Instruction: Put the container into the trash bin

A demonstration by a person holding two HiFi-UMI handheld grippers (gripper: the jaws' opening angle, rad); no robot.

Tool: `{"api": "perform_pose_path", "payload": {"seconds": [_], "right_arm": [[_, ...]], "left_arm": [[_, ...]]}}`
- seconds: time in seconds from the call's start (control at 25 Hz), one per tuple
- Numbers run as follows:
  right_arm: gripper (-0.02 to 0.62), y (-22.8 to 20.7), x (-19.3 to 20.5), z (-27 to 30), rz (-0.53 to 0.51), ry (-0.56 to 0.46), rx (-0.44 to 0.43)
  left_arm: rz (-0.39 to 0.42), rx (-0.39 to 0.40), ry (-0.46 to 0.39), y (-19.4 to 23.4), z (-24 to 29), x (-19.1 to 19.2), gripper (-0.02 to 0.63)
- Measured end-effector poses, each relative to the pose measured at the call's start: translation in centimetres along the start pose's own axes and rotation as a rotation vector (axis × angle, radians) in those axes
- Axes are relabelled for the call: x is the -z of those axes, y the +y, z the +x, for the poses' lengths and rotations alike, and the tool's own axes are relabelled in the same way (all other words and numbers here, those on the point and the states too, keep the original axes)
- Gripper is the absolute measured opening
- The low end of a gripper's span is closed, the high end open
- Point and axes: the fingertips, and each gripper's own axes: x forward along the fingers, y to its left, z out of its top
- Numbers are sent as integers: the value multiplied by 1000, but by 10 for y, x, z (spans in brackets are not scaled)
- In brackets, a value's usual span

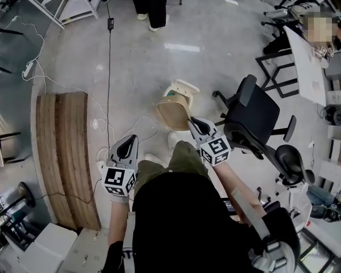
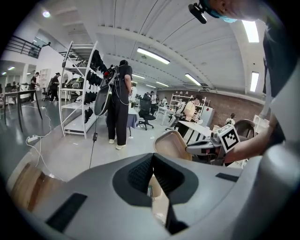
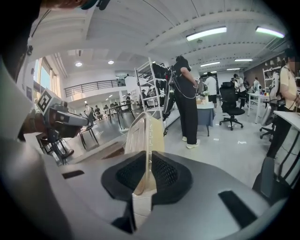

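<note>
My right gripper [image 1: 193, 122] is shut on the rim of a beige plastic container [image 1: 173, 113], which it holds tilted above the floor. In the right gripper view the container's thin wall [image 3: 145, 133] stands edge-on between the pads of the right gripper [image 3: 149, 159]. Just beyond the container, a cream trash bin [image 1: 183, 88] stands on the floor. My left gripper [image 1: 130, 140] hangs lower at the left, shut and empty, apart from the container. From the left gripper [image 2: 152, 157] the container [image 2: 171, 145] shows ahead to the right.
A black office chair [image 1: 256, 117] stands close on the right of the bin. A long wooden bench [image 1: 64, 154] lies on the left, with a black cable [image 1: 109, 80] and white cords on the floor. A person [image 1: 152, 13] stands farther off. White boxes [image 1: 48, 245] sit at lower left.
</note>
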Motion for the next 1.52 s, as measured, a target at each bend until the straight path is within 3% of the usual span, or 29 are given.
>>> {"api": "perform_pose_path", "payload": {"seconds": [0.92, 1.52], "right_arm": [[49, -102, 143, 75, 95, 312, 1], [51, -139, 218, 141, 111, 509, 25]], "left_arm": [[-100, -153, 107, -10, 34, 33, 8], [-204, -233, 167, -4, 44, 67, 8]]}}
